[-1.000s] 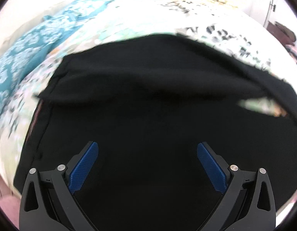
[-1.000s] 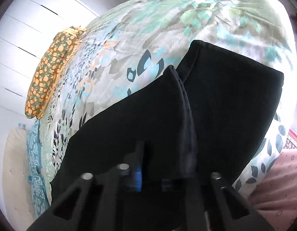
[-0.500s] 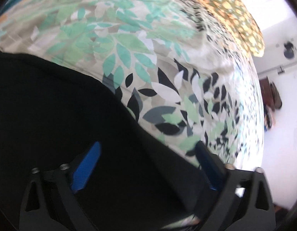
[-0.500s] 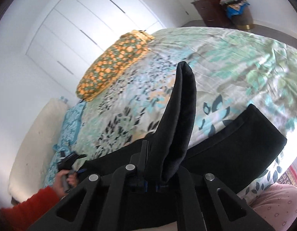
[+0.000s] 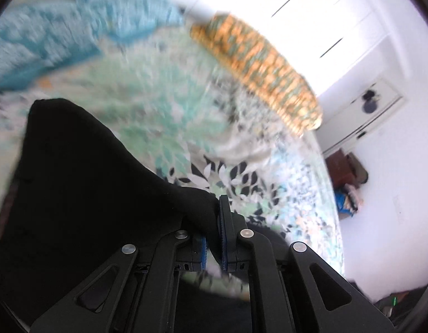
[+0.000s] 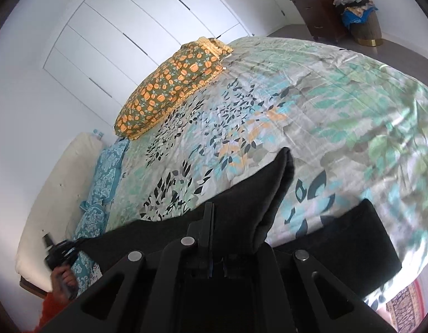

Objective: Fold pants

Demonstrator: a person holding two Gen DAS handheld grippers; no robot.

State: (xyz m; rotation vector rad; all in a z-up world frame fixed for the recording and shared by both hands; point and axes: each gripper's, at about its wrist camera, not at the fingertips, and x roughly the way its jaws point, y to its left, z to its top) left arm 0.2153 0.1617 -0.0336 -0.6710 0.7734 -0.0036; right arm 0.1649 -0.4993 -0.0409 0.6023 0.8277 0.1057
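The black pants (image 5: 83, 194) lie on a leaf-print bedspread (image 5: 164, 116). My left gripper (image 5: 214, 222) is closing its jaws, and the blue pads pinch a raised black edge of the pants. In the right wrist view, my right gripper (image 6: 216, 230) is shut on a fold of the pants (image 6: 255, 202) that stands up as a peak over the bed. The rest of the cloth (image 6: 352, 244) trails down to the lower right. The left gripper (image 6: 57, 252) shows far left in a hand (image 6: 64, 274), with black cloth running to it.
An orange-patterned pillow (image 6: 172, 83) lies at the head of the bed beside a teal pillow (image 6: 105, 172). White wardrobe doors (image 6: 130, 27) stand behind. A dresser and a full laundry basket (image 6: 363, 19) are at the far right. A rug (image 6: 405, 305) lies on the floor.
The left gripper's wide-open jaws have closed onto the pants' edge and lifted it. The right gripper has risen with its fold, and both views have tilted up toward the pillows.
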